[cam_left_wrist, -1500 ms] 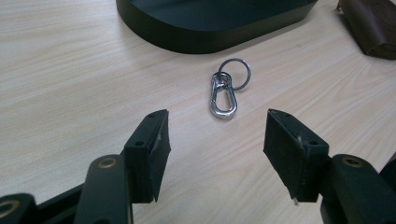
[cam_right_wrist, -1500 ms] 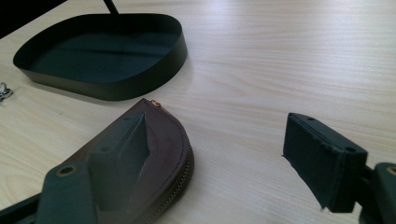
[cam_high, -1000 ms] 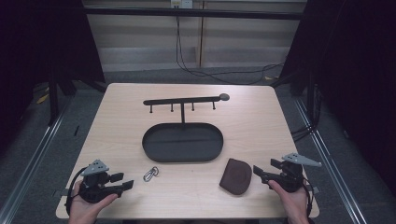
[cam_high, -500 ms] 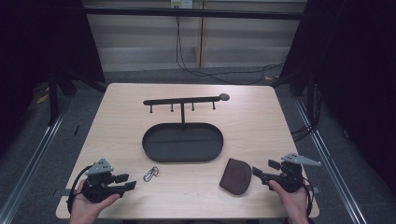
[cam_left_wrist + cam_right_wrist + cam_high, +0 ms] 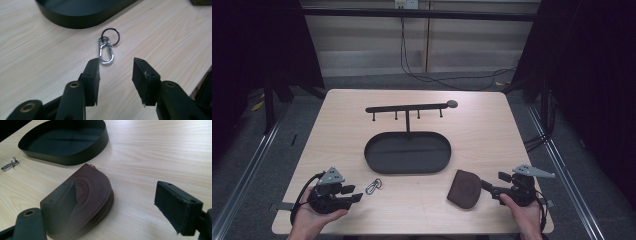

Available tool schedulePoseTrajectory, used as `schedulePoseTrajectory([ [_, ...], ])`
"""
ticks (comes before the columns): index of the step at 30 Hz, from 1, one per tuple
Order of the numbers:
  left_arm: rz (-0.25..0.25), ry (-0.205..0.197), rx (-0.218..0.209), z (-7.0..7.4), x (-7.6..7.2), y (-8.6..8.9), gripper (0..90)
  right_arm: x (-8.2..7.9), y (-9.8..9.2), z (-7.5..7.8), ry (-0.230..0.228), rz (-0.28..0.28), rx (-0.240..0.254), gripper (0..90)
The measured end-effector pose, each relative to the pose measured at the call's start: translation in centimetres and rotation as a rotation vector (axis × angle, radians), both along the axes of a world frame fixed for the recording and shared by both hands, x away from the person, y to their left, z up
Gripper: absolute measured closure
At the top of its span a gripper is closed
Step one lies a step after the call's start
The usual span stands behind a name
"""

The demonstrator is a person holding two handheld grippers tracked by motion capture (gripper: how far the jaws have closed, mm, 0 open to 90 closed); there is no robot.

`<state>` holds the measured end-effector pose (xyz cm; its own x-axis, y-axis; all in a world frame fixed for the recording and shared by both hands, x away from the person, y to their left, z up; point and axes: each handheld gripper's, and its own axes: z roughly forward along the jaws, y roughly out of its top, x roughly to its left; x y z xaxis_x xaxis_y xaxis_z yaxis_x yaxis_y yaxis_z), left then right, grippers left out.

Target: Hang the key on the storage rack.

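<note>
A silver carabiner [image 5: 373, 186] with a dark key ring lies flat on the wooden table, left of centre near the front. In the left gripper view the carabiner [image 5: 106, 53] sits just ahead of the left jaw's tip. My left gripper [image 5: 354, 195] [image 5: 116, 66] is open. Its jaws have just been closing, with nothing between them. A brown leather pouch [image 5: 464, 188] [image 5: 92, 192] lies front right. My right gripper [image 5: 486, 186] [image 5: 115, 192] stands wide open beside it, one jaw over the pouch's near edge without gripping it.
A black oval tray [image 5: 407, 167] [image 5: 75, 157] sits mid-table, its rim [image 5: 82, 22] just beyond the carabiner. Behind it rises a black rack [image 5: 408, 107] with several hooks. The table's front edge runs close under both hands.
My left gripper has shifted a little right, toward the carabiner, and its jaws stand narrower. The right gripper and the pouch have not moved.
</note>
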<state>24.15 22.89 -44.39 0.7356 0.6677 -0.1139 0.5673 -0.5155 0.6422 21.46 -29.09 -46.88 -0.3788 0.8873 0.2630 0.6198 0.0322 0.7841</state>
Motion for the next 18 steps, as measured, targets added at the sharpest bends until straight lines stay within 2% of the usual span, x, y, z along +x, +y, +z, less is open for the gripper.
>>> schedulePoseTrajectory([
  [3, -0.022, 0.005, 0.008, 0.2, 0.1, -0.5, 55.0, 0.0, 0.0, 0.0, 0.001, -0.001, 0.0, 17.4],
  [5, -0.038, 0.018, 0.009, 0.4, 0.5, -1.0, 49.5, 0.1, 0.0, 0.0, 0.003, -0.001, 0.005, 17.2],
  [7, -0.044, 0.019, 0.032, 0.5, 0.8, -1.4, 48.4, 0.1, 0.0, -0.1, 0.006, 0.006, 0.001, 16.9],
  [8, -0.045, 0.032, 0.027, 0.5, 1.0, -1.5, 46.9, 0.1, 0.0, -0.1, 0.007, 0.008, 0.0, 16.9],
  [11, -0.058, 0.036, 0.044, 0.9, 1.3, -1.8, 46.9, 0.1, 0.1, -0.1, 0.006, 0.014, 0.004, 19.2],
  [13, -0.072, 0.04, 0.035, 1.0, 1.4, -2.0, 48.9, 0.0, 0.1, 0.0, -0.008, 0.015, 0.006, 19.5],
  [15, -0.091, 0.038, 0.075, 1.2, 1.7, -2.5, 48.4, 0.0, 0.1, 0.0, 0.002, 0.015, 0.009, 19.0],
  [18, -0.119, 0.051, 0.08, 1.3, 2.4, -2.9, 47.9, 0.1, 0.0, -0.1, 0.002, 0.017, 0.009, 18.6],
])
